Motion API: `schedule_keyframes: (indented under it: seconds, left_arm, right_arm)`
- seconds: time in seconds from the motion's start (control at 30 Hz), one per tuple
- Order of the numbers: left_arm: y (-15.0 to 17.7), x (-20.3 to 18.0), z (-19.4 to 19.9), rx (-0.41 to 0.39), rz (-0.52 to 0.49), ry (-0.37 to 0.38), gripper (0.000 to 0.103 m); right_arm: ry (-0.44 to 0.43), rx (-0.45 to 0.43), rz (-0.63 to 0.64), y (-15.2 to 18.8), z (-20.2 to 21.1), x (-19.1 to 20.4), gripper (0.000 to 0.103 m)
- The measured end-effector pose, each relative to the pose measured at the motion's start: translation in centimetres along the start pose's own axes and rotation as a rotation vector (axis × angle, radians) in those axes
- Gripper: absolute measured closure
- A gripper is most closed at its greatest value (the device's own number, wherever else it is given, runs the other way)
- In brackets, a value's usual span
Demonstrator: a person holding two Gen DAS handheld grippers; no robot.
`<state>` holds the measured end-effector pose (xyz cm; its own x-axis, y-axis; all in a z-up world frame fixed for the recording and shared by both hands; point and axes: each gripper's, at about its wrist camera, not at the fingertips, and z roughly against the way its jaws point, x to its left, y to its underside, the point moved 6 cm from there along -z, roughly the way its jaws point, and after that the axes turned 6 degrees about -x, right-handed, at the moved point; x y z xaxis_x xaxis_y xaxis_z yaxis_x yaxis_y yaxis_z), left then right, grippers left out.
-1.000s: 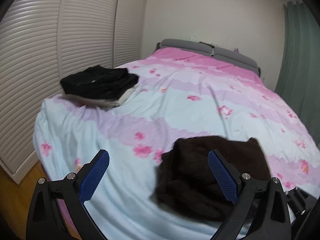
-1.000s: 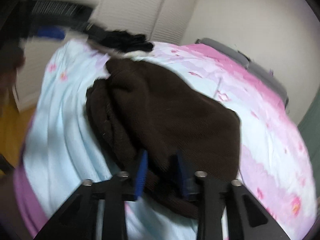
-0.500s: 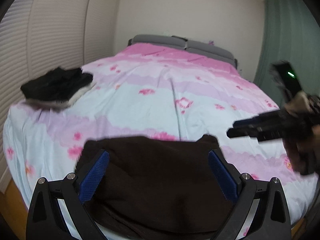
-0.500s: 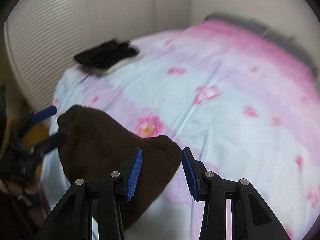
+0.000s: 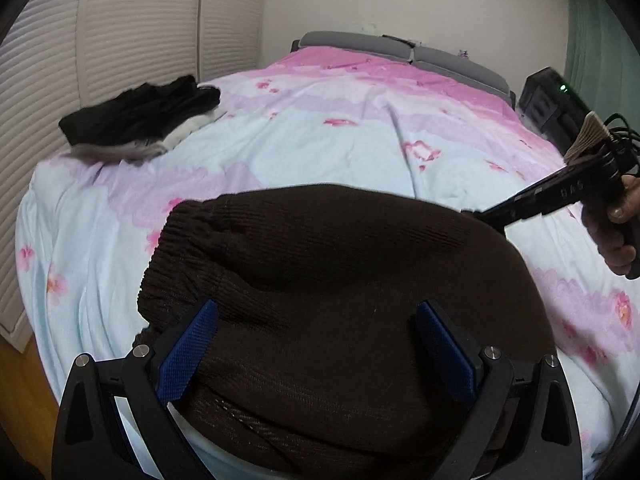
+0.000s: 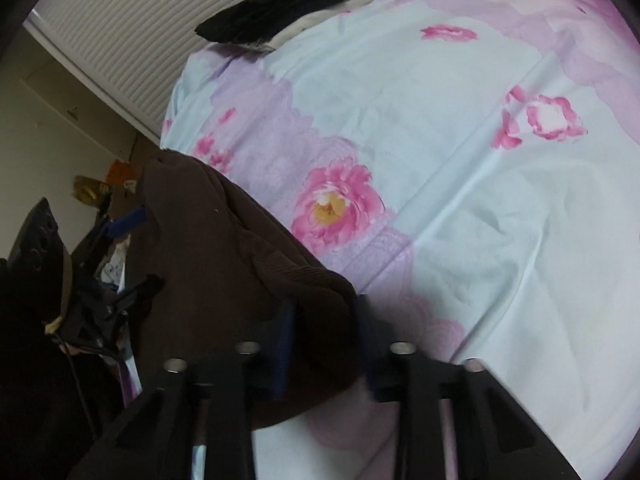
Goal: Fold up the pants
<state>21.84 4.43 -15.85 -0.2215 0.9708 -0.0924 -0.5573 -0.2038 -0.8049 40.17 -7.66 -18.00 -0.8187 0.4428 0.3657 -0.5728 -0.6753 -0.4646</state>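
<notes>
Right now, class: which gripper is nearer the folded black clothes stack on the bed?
Left. The left gripper hangs over the brown pants, on the side toward the black stack; the right gripper is closing on the pants' opposite edge.

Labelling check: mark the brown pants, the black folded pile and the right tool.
brown pants [image 5: 340, 280], left wrist view, middle of the fabric.
black folded pile [image 5: 136, 120], left wrist view, top layer.
right tool [image 6: 324, 344], right wrist view, between its fingertips.

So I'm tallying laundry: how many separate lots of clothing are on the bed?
2. The brown pants lie at the near edge of the floral duvet. A folded dark pile sits at its far left corner; how many garments it holds can't be told.
</notes>
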Motion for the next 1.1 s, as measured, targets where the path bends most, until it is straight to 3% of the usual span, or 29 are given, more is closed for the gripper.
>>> schedule_keyframes:
  seconds: [0.07, 0.23, 0.33, 0.43, 0.53, 0.57, 0.6, 0.73, 0.8, 0.87, 1.0, 1.1]
  left_arm:
    - [0.0, 0.1, 0.0, 0.004, 0.011, 0.003, 0.002]
    - [0.1, -0.3, -0.4, -0.01, 0.002, 0.026, 0.003]
    - [0.3, -0.9, -0.4, -0.029, -0.049, 0.013, 0.003]
    - [-0.3, -1.4, 0.6, -0.047, -0.074, 0.026, 0.003]
    - [-1.2, -1.4, 2.1, -0.075, -0.069, 0.05, 0.003]
    - [-1.5, -1.2, 2.5, -0.078, -0.068, 0.051, 0.003]
    - [-1.8, -1.0, 2.9, -0.082, -0.064, 0.052, 0.003]
    - [-2.8, 1.3, 4.8, -0.122, -0.043, 0.034, 0.002]
    - [-2.9, 3.0, 5.2, -0.124, -0.028, 0.014, 0.001]
    - [-2.9, 4.8, 5.2, -0.11, 0.023, 0.03, 0.001]
    - [-3.0, 7.5, 4.7, -0.092, 0.094, 0.045, 0.001]
    - [-2.6, 8.8, 3.7, -0.061, 0.136, 0.06, 0.001]
  right_arm:
    - [0.034, -0.026, -0.022, -0.3, 0.5, -0.1, 0.089]
    - [0.107, -0.096, -0.106, -1.0, 2.0, -1.0, 0.092]
    - [0.087, -0.099, -0.246, 0.3, 0.5, -3.5, 0.092]
    - [0.078, -0.138, -0.296, 1.1, -0.9, -3.9, 0.088]
    - [0.158, -0.195, -0.274, 0.7, 0.4, -2.8, 0.062]
    - [0.204, -0.229, -0.269, 0.6, 1.4, -2.2, 0.047]
    - [0.232, -0.262, -0.273, 0.7, 2.2, -1.7, 0.043]
    - [0.291, -0.416, -0.324, 1.8, 6.3, 1.4, 0.041]
    - [0.305, -0.487, -0.366, 3.2, 8.1, 2.6, 0.022]
    - [0.318, -0.573, -0.422, 5.1, 9.5, 4.1, 0.01]
    - [0.329, -0.691, -0.587, 9.9, 9.8, 5.5, 0.007]
    - [0.28, -0.71, -0.722, 12.2, 7.2, 5.8, 0.007]
